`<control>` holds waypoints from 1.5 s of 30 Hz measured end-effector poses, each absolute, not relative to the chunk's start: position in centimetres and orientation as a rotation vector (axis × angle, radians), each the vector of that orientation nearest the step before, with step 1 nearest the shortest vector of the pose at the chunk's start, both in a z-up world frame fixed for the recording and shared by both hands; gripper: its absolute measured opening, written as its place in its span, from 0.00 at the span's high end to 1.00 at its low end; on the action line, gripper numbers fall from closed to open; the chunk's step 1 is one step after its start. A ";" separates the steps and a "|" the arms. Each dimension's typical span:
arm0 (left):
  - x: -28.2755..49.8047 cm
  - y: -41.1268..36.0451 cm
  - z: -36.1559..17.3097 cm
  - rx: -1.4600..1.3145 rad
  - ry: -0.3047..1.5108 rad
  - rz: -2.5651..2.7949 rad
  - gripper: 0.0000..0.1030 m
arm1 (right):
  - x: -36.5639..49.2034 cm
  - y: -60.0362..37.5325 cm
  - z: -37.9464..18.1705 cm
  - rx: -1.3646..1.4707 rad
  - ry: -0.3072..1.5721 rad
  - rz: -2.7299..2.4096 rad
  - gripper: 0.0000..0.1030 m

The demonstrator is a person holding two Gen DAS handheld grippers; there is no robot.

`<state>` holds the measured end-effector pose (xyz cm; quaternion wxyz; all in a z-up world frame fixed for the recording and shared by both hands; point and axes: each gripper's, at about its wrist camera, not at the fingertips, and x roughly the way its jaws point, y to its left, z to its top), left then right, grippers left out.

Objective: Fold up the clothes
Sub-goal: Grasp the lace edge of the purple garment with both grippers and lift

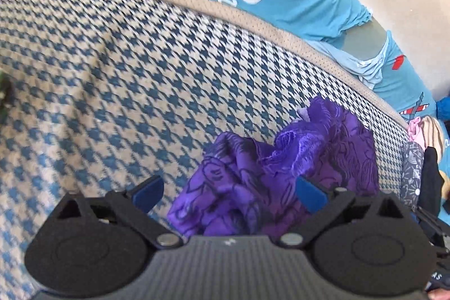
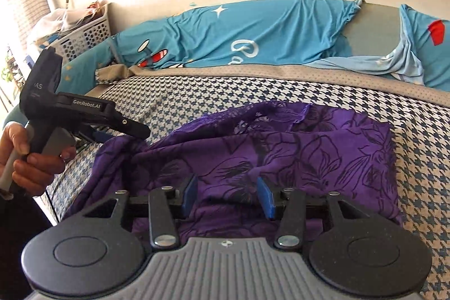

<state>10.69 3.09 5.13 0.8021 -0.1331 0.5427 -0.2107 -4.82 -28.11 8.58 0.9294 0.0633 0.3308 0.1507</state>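
A purple garment with a dark floral print and a lace edge lies crumpled on the houndstooth bed cover. In the left wrist view the same purple garment bunches up at the lower right. My left gripper is open, its right blue pad over the cloth, nothing pinched. Seen from the right wrist, the left gripper hovers at the garment's left edge, held by a hand. My right gripper stands open just above the garment's near part.
Blue printed bedding is piled along the wall behind a grey blanket border. A white perforated basket stands at the back left. Small clothes lie at the bed's right edge. The houndstooth cover stretches left.
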 end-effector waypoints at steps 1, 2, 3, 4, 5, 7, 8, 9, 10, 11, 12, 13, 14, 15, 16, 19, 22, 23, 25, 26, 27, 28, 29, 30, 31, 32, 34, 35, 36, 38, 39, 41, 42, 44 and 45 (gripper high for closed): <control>11.4 2.9 4.4 -0.296 1.190 -0.461 0.03 | -4.2 -28.5 8.4 0.138 0.675 0.290 0.53; 12.0 2.7 3.9 -0.303 1.205 -0.450 0.03 | -3.6 -29.0 8.2 0.144 0.675 0.267 0.50; 12.5 2.5 3.3 -0.310 1.219 -0.438 0.03 | -3.0 -29.4 8.0 0.150 0.674 0.244 0.48; 12.9 2.3 2.9 -0.310 1.226 -0.439 0.03 | -2.4 -29.8 7.8 0.156 0.673 0.221 0.47; 13.3 2.1 2.5 -0.310 1.233 -0.440 0.03 | -1.8 -30.2 7.7 0.163 0.672 0.198 0.46; 13.9 1.7 2.0 -0.312 1.254 -0.461 0.03 | -0.6 -31.1 7.3 0.175 0.670 0.152 0.44; 14.2 1.4 1.8 -0.312 1.265 -0.475 0.04 | 0.0 -31.5 7.1 0.181 0.668 0.129 0.43; 14.4 1.2 1.7 -0.310 1.269 -0.483 0.04 | 0.6 -31.9 6.9 0.184 0.667 0.114 0.42; 14.7 1.1 1.6 -0.307 1.272 -0.492 0.04 | 1.2 -32.1 6.7 0.182 0.666 0.112 0.41; 14.9 0.9 1.5 -0.305 1.276 -0.501 0.04 | 1.7 -32.2 6.6 0.178 0.663 0.110 0.37; 15.1 0.7 1.4 -0.303 1.280 -0.509 0.04 | 2.2 -32.3 6.5 0.175 0.661 0.108 0.33; 15.3 0.5 1.3 -0.294 1.285 -0.509 0.05 | 2.8 -32.4 6.3 0.171 0.659 0.106 0.32; 15.4 0.3 1.1 -0.287 1.289 -0.507 0.05 | 3.3 -32.4 6.2 0.171 0.657 0.105 0.32; 15.5 0.0 1.1 -0.278 1.286 -0.508 0.05 | 3.8 -32.3 6.0 0.174 0.656 0.106 0.32; 15.5 -0.2 1.1 -0.269 1.282 -0.508 0.05 | 4.4 -32.2 5.9 0.177 0.654 0.107 0.32; 15.6 -1.1 0.9 -0.225 1.271 -0.513 0.08 | 6.0 -31.8 5.5 0.183 0.652 0.108 0.32; 15.5 -1.5 1.0 -0.186 1.260 -0.519 0.17 | 7.6 -30.9 4.8 0.169 0.669 0.111 0.32; 15.6 -1.7 1.0 -0.179 1.257 -0.525 0.19 | 8.1 -30.5 4.5 0.160 0.677 0.111 0.32; 15.5 -2.0 0.9 -0.171 1.254 -0.529 0.25 | 8.7 -30.0 4.1 0.145 0.692 0.112 0.32; 15.5 -2.1 0.9 -0.167 1.253 -0.529 0.27 | 8.9 -29.8 3.9 0.138 0.700 0.113 0.33; 15.5 -2.2 0.9 -0.162 1.251 -0.530 0.31 | 9.1 -29.6 3.7 0.130 0.708 0.113 0.41; 15.5 -2.2 0.9 -0.159 1.250 -0.528 0.33 | 9.3 -29.4 3.5 0.123 0.715 0.114 0.45; 15.5 -2.3 1.0 -0.156 1.248 -0.526 0.35 | 9.6 -29.2 3.3 0.115 0.723 0.114 0.48; 15.4 -2.3 1.0 -0.153 1.247 -0.524 0.37 | 9.8 -29.0 3.1 0.108 0.731 0.115 0.57; 15.4 -2.4 1.0 -0.151 1.244 -0.520 0.38 | 10.0 -28.8 2.9 0.100 0.738 0.115 0.61; 15.4 -2.5 1.0 -0.149 1.241 -0.515 0.44 | 10.2 -28.6 2.7 0.093 0.746 0.116 0.71; 15.5 -2.4 1.3 -0.144 1.222 -0.492 0.56 | 10.6 -28.1 2.3 0.078 0.761 0.117 0.83; 15.6 -2.3 1.4 -0.142 1.212 -0.480 0.58 | 10.7 -28.1 2.5 0.081 0.751 0.115 0.87; 15.6 -2.2 1.6 -0.140 1.202 -0.469 0.61 | 10.5 -28.3 3.1 0.097 0.720 0.110 0.90; 15.7 -2.1 1.9 -0.136 1.183 -0.446 0.67 | 10.3 -28.7 4.3 0.129 0.658 0.100 0.91; 15.7 -2.1 2.0 -0.133 1.173 -0.434 0.70 | 10.2 -28.9 4.9 0.145 0.626 0.095 0.92; 15.8 -1.9 2.3 -0.129 1.153 -0.411 0.74 | 9.9 -29.3 6.1 0.177 0.564 0.084 0.92; 15.9 -1.9 2.5 -0.127 1.142 -0.399 0.77 | 9.8 -29.4 6.7 0.192 0.532 0.079 0.92; 15.7 -1.5 4.1 -0.088 1.044 -0.324 0.78 | 9.5 -29.8 7.9 0.223 0.470 0.069 0.92; 15.6 -1.2 5.0 -0.073 0.988 -0.284 0.79 | 9.4 -30.0 8.5 0.239 0.438 0.064 0.92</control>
